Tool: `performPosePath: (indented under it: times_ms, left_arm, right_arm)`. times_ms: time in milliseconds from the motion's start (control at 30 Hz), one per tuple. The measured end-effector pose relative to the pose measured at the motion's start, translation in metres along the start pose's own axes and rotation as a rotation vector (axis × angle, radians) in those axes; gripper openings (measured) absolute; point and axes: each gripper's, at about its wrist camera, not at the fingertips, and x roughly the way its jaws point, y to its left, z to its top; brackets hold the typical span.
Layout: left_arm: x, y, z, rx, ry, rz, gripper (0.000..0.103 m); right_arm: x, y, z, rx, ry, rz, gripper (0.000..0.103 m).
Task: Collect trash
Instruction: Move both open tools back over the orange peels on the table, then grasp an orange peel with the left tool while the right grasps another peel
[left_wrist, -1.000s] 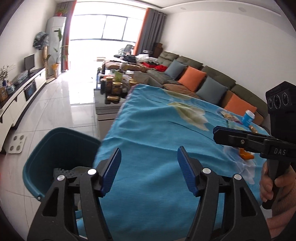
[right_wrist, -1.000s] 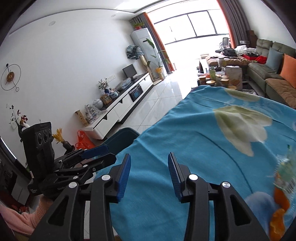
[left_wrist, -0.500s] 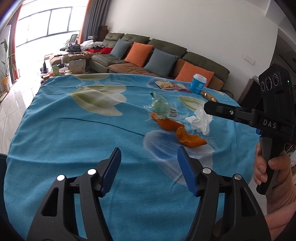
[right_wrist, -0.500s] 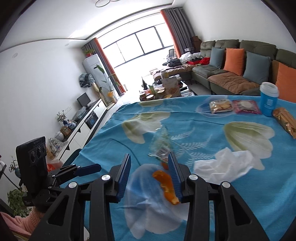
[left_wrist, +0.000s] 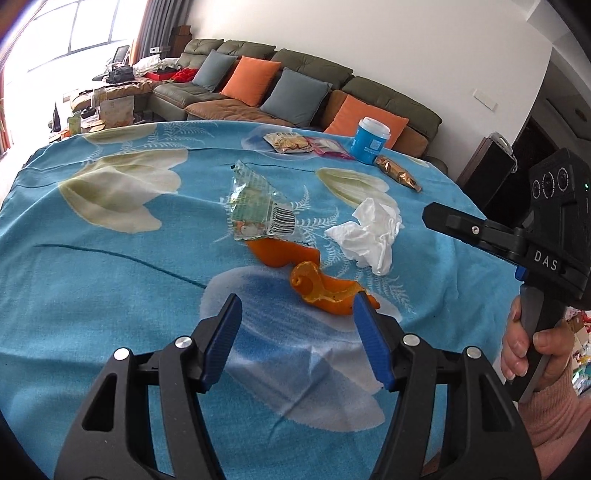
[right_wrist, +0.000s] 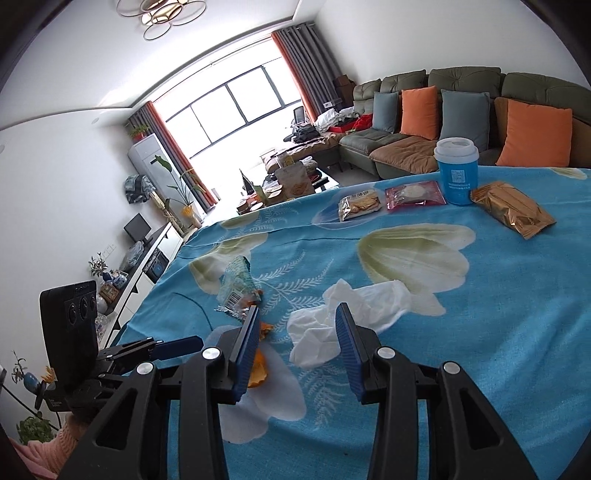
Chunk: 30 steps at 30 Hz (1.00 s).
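The left gripper (left_wrist: 297, 325) is held above a table covered with a blue flowered cloth (left_wrist: 110, 295), its jaws standing apart with nothing between them. Directly ahead of its right fingertip lies a curled orange peel (left_wrist: 328, 288), just beyond the pad; from this view contact cannot be confirmed. A second orange peel (left_wrist: 282, 253) lies just beyond the first, its far end tucked under a crumpled clear snack wrapper (left_wrist: 258, 206) with a barcode. Ahead and to the right of the left gripper sits a crumpled white tissue (left_wrist: 369, 232), near the peels but apart from them. The right gripper (right_wrist: 295, 325) is also held over the cloth, jaws moderately apart and gripping nothing; the tissue lies on the cloth directly ahead of and between its fingertips, not pressed by either pad. The peels and wrapper lie ahead and to the left of the right gripper. Well beyond both grippers, at the far edge of the table, stand a blue lidded cup (right_wrist: 456, 171), a gold snack packet (right_wrist: 511, 210), a pink packet (right_wrist: 413, 194) and a biscuit packet (right_wrist: 360, 205). A hand (left_wrist: 532, 350) grips the right gripper's handle.
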Motion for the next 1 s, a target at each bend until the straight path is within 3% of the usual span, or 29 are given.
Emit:
performPosePath:
  times_ms: [367, 433, 567, 667, 1000]
  left_arm:
    - [0.030, 0.001, 0.015, -0.031, 0.069, -0.031, 0.050]
    - [0.033, 0.000, 0.016, -0.034, 0.072, -0.046, 0.044]
    - [0.037, -0.001, 0.016, -0.036, 0.086, -0.068, 0.021]
    - [0.034, -0.002, 0.016, -0.038, 0.076, -0.075, 0.015]
    - [0.008, 0.004, 0.004, -0.059, 0.041, -0.068, 0.011]
  right_arm:
    - [0.002, -0.013, -0.006, 0.031, 0.016, 0.014, 0.041]
    - [0.003, -0.011, -0.006, 0.025, 0.017, 0.021, 0.041]
    - [0.004, -0.007, -0.006, 0.017, 0.019, 0.034, 0.041]
    - [0.005, -0.004, -0.005, 0.009, 0.021, 0.044, 0.041]
    - [0.026, 0.031, 0.002, -0.077, 0.047, 0.107, 0.041]
